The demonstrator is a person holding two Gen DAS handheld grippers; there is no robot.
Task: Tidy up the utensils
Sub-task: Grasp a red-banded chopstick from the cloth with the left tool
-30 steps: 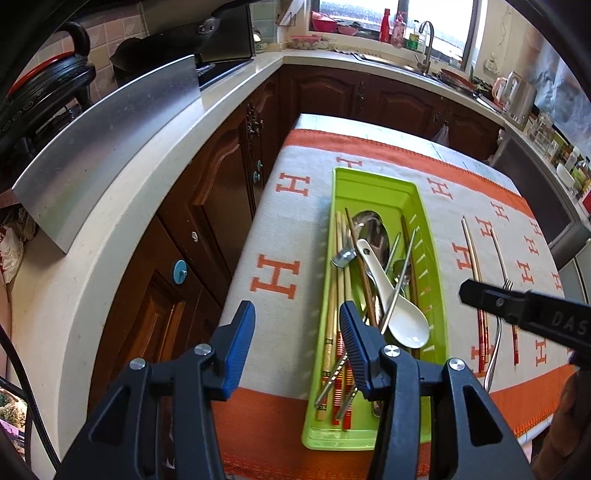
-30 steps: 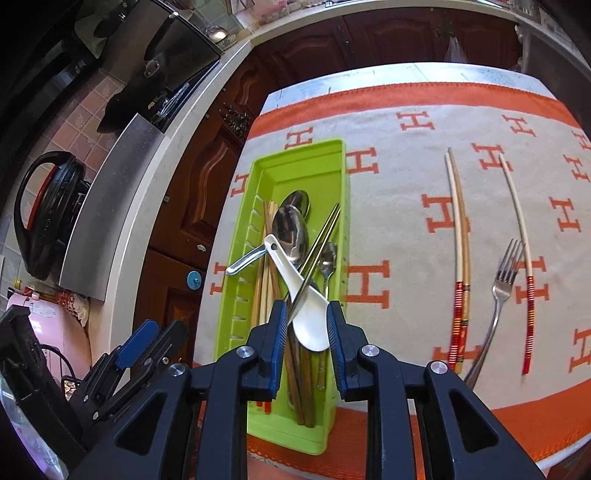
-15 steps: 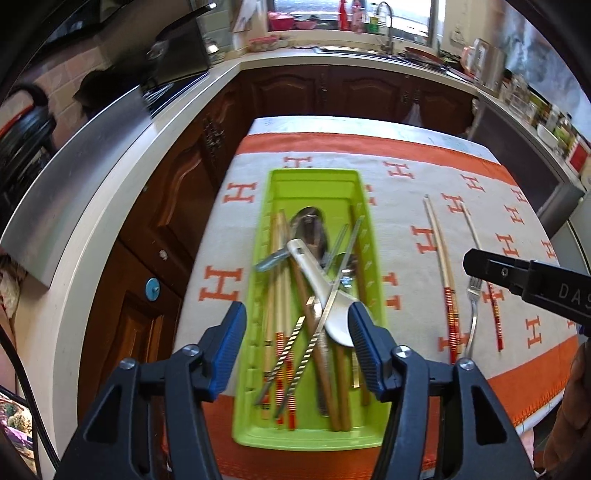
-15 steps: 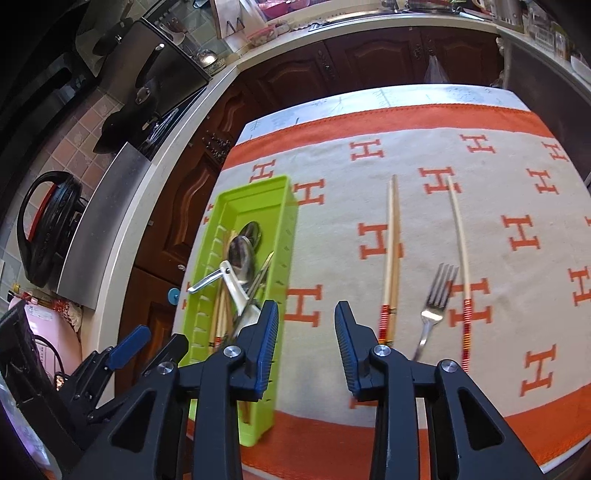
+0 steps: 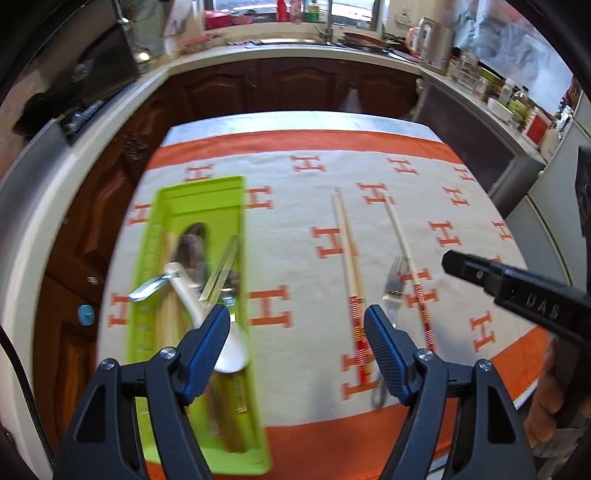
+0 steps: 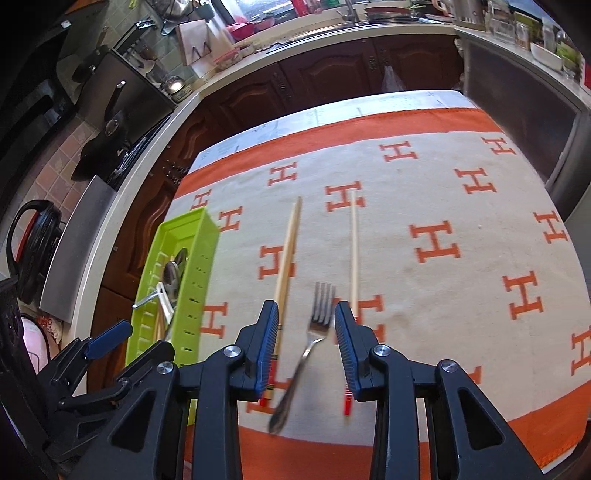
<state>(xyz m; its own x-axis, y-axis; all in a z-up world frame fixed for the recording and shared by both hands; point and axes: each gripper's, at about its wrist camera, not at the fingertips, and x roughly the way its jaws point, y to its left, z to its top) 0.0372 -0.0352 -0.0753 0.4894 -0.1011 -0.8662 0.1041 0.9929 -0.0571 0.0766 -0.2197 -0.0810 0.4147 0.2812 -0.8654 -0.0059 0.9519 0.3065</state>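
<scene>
Step in hand: fetching next loose utensil. Fork (image 6: 318, 325) lies on worktop cloth (image 6: 461, 206), between chopstick pair (image 6: 287, 254) and single chopstick (image 6: 354, 251), well apart from green tray (image 6: 201, 254).

Right hand-held gripper (image 6: 306, 345) hangs over fork, jaws narrowly parted, empty.

Left hand-held gripper (image 5: 295, 354) opening wide, nothing between the jaws.

Next: likely lower, pinch fork handle.

Dark brown wooden cabinets (image 5: 303, 88) run under a pale L-shaped countertop (image 6: 155, 147) across the frame's top; a daylit window (image 5: 354, 7) at top centre, perhaps above a sink.
</scene>
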